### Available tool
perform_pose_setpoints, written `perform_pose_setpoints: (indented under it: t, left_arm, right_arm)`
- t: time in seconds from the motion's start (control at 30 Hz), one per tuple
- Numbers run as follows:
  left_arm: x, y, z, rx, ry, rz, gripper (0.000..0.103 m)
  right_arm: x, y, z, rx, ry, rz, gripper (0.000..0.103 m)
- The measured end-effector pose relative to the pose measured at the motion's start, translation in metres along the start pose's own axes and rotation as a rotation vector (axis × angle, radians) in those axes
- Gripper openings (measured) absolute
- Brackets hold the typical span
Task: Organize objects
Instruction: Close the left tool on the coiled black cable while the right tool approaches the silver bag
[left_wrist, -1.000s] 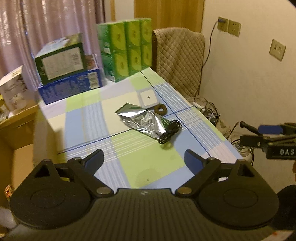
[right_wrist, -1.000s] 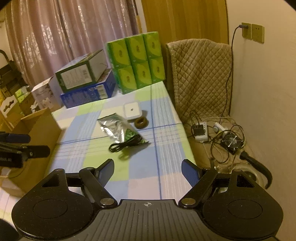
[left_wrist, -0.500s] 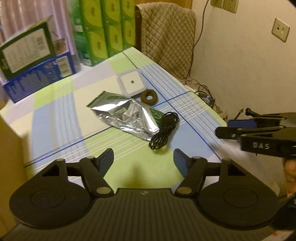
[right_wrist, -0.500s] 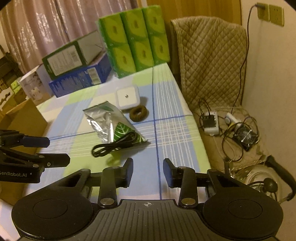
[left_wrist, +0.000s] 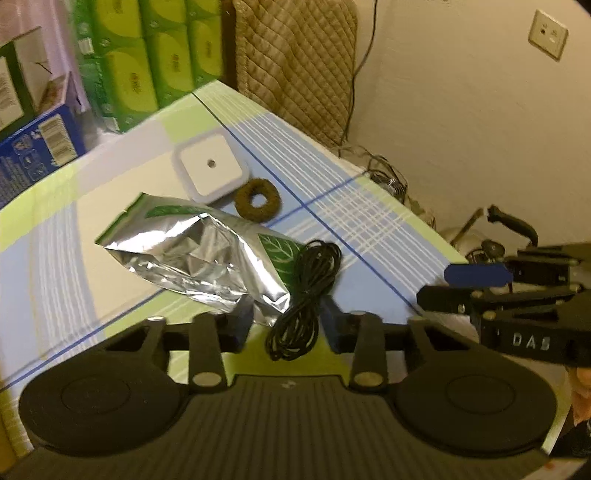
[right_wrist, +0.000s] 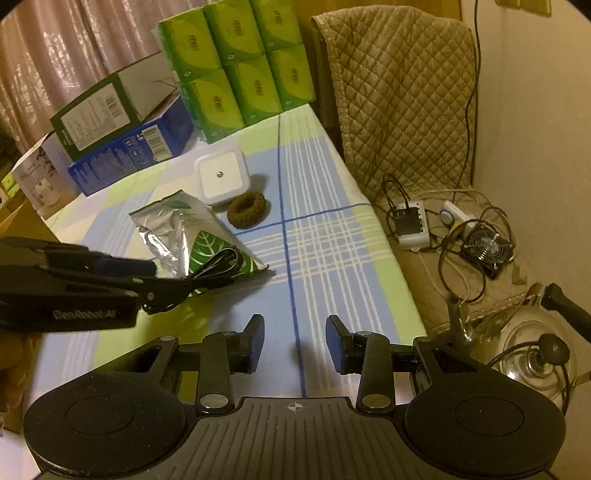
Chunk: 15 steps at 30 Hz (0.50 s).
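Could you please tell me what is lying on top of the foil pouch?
One end of the coiled black cable rests on the foil pouch, at its leaf-printed end; the other end lies on the tablecloth. What is inside the pouch cannot be seen.

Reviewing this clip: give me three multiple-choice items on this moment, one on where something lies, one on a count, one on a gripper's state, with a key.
1. Where does the brown ring lie?
A. beside the white square device
B. on the foil pouch
C. on the blue box

2. How many green tissue packs show their fronts in the right wrist view?
A. two
B. four
C. six

3. How is the left gripper?
A. open, its fingers either side of the black cable coil
B. shut on the pouch
C. open, around the ring

Key: A, the ring sits by the device's near corner; C, two rows of three; A, the coil lies in the gap between the spread fingers.
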<state>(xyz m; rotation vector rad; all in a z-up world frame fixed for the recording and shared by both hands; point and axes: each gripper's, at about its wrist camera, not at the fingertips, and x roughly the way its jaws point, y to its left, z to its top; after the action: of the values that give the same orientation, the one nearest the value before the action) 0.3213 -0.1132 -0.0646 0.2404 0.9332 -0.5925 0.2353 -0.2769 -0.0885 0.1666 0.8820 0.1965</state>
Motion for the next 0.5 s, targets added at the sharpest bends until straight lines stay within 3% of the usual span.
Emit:
perform_pose_setpoints:
  t: [0.07, 0.2, 0.4, 0.43, 0.5]
  left_arm:
    - [0.001, 0.000, -0.005, -0.010, 0.011, -0.019, 0.022]
    - [-0.016, 0.004, -0.024, -0.048, -0.009, 0.011, 0.022]
    - [-0.056, 0.035, -0.068, -0.221, -0.057, 0.099, 0.021]
    - [-0.060, 0.041, -0.074, -0.250, -0.063, 0.126, 0.004]
    - [-0.063, 0.052, -0.082, -0.299, -0.064, 0.175, 0.000]
  right_arm:
    - [0.001, 0.000, 0.001, -0.001, 0.000, -0.003, 0.034]
    - [0.004, 0.006, 0.001, -0.015, 0.005, 0.014, 0.034]
    - [0.009, 0.024, 0.004, -0.075, -0.001, 0.073, 0.034]
    - [0.011, 0.028, 0.005, -0.084, -0.006, 0.088, 0.034]
    - [0.013, 0.036, 0.007, -0.104, -0.013, 0.109, 0.035]
